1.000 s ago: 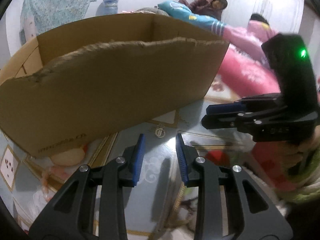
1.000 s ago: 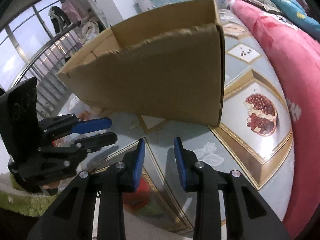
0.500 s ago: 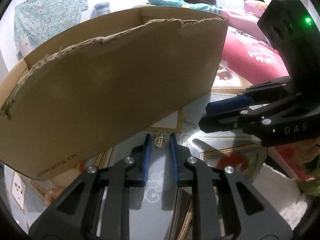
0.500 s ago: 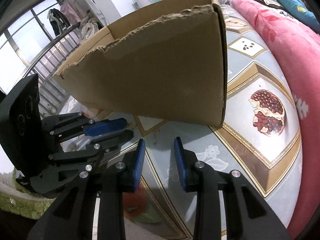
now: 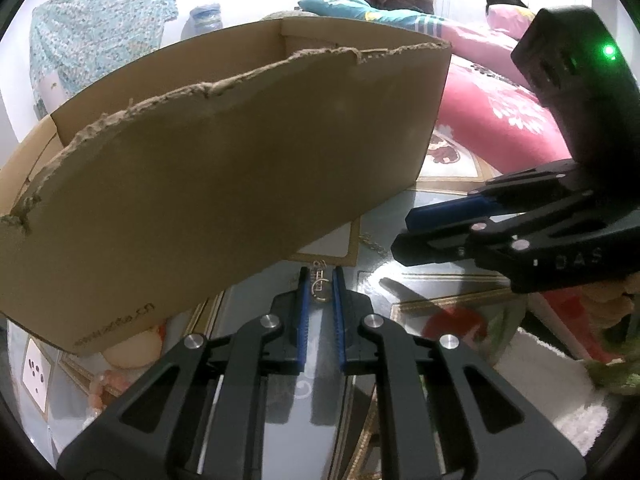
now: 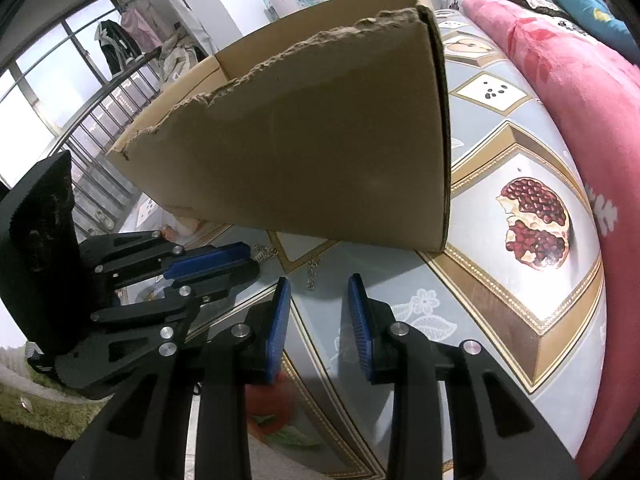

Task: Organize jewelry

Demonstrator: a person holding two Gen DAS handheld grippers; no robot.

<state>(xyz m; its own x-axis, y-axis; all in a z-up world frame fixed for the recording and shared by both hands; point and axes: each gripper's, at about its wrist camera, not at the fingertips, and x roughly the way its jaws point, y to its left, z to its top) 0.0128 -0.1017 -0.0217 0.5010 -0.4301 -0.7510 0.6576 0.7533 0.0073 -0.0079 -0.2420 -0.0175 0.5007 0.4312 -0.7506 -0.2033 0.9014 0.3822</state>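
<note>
Where one box (image 5: pixel 224 168) stands — two pendants (image 5: pixel 320 285) (image 6: pixel 310 275).

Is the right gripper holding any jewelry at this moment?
No. The right gripper is open with nothing between its fingers; a small chain lies on the table ahead.

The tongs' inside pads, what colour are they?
Blue, ribbed pads on black tongs; the right wrist view shows them best.

Bright window backlight, glare on glossy tabletop (image 5: pixel 404 280), fisheye-warped edges.
</note>
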